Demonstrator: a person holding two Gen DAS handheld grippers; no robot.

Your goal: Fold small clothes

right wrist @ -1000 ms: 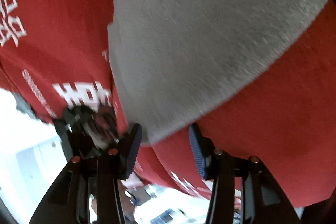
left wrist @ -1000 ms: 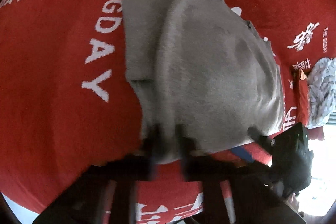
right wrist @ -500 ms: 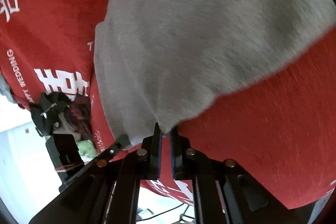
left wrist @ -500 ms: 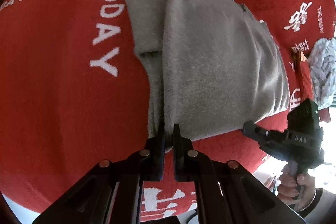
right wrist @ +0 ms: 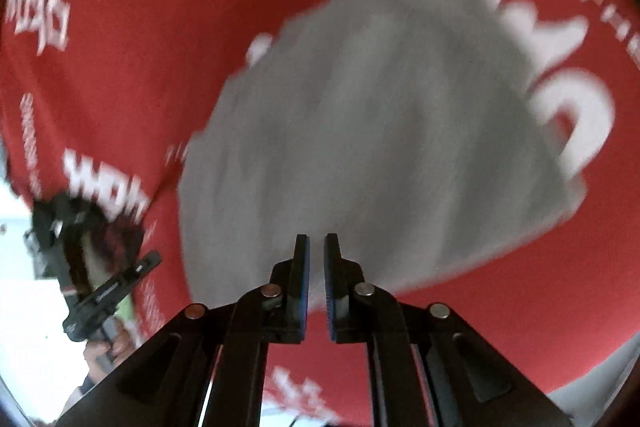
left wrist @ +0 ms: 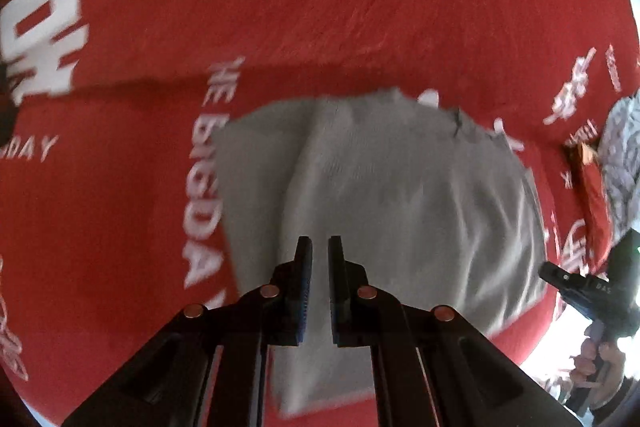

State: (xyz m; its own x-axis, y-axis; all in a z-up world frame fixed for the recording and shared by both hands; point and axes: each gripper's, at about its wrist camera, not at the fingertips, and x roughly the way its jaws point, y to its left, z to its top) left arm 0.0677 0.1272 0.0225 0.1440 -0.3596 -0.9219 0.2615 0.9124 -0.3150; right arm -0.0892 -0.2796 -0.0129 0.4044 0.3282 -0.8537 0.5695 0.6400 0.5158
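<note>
A grey fleece garment [left wrist: 400, 195] lies on a red cloth with white lettering [left wrist: 280, 7]. My left gripper [left wrist: 318, 247] is shut on the garment's near edge and holds it raised, with the cloth running between the pads. My right gripper [right wrist: 316, 243] is shut on the other near corner of the same grey garment [right wrist: 380, 131], which is blurred by motion. The right gripper also shows at the right edge of the left wrist view [left wrist: 592, 287].
A grey and white knitted item [left wrist: 620, 163] lies at the far right of the red cloth. A person's hand holds the other gripper's handle at the left of the right wrist view [right wrist: 100, 307]. Bright floor shows past the cloth's near edge.
Both grippers closed on the garment's near edge and have lifted it up and forward over the rest of the garment. Both views now blur with the motion.
</note>
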